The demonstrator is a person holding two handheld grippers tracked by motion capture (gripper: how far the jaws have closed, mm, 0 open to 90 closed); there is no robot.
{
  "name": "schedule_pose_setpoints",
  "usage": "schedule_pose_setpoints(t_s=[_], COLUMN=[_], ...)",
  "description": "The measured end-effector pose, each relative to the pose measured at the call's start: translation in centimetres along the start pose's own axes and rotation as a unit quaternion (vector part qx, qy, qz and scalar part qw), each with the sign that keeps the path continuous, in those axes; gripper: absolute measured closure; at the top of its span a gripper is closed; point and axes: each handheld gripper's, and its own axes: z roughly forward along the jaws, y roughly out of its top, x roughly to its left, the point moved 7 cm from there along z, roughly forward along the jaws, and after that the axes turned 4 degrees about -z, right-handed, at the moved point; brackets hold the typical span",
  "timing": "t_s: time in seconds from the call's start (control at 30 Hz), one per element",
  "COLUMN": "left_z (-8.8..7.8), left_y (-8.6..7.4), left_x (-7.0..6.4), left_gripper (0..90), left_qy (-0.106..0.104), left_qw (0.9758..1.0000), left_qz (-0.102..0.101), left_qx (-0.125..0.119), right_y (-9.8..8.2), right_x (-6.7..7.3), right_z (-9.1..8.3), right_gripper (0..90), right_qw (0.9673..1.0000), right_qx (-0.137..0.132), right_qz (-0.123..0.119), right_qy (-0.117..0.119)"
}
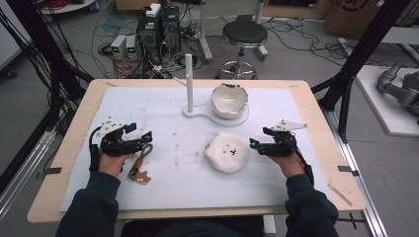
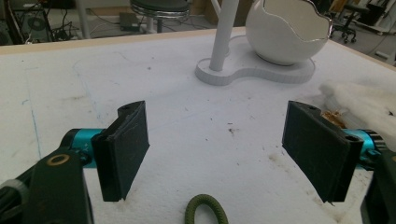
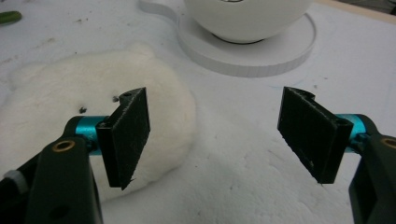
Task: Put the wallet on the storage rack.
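Jaws stand wide and empty on both the left gripper (image 1: pixel 140 139) and right gripper (image 1: pixel 258 145), resting low. Fluffy white pad (image 1: pixel 227 153) lies just beside the right one; eggshell bowl (image 1: pixel 229 99) sits beyond. Likely pre-grasp; next, closing onto the pad.

A fluffy white plush (image 1: pixel 228 153) (small dark marks on top) lies flat, just left of the right gripper (image 1: pixel 258 144), near its spread jaws.
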Motion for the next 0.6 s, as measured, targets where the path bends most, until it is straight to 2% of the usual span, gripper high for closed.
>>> schedule_pose_setpoints(t_s=[0.27,0.33,0.4,0.5,0.6], left_z=[0.2,0.3,0.4,0.5,0.6], left_y=[0.0,0.0,0.0,0.0,-0.1], left_x=[-0.6,-0.7,-0.8,-1.0,-1.1], left_gripper=[22.8,22.9,23.0,23.0,23.0], left_qy=[-0.008,-0.01,-0.012,-0.014,-0.016], left_qw=[1.0,0.9999,0.9999,0.9999,0.9998], left_qz=[0.003,0.003,0.006,0.006,0.007], left_qx=[0.001,0.001,0.003,0.004,0.006], right_y=[0.0,0.0,-0.5,-1.3,-1.4], right_x=[1.6,1.7,2.0,2.3,2.1], right_z=[2.1,2.5,3.8,4.9,5.2], right_gripper=[25.5,25.5,25.6,26.8,28.3], right_qw=[0.9987,0.9983,0.9964,0.9932,0.992], right_qx=[0.03,0.036,0.061,0.086,0.092], right_qz=[-0.021,-0.024,-0.028,-0.02,-0.01], right_qy=[0.036,0.039,0.052,0.076,0.086])
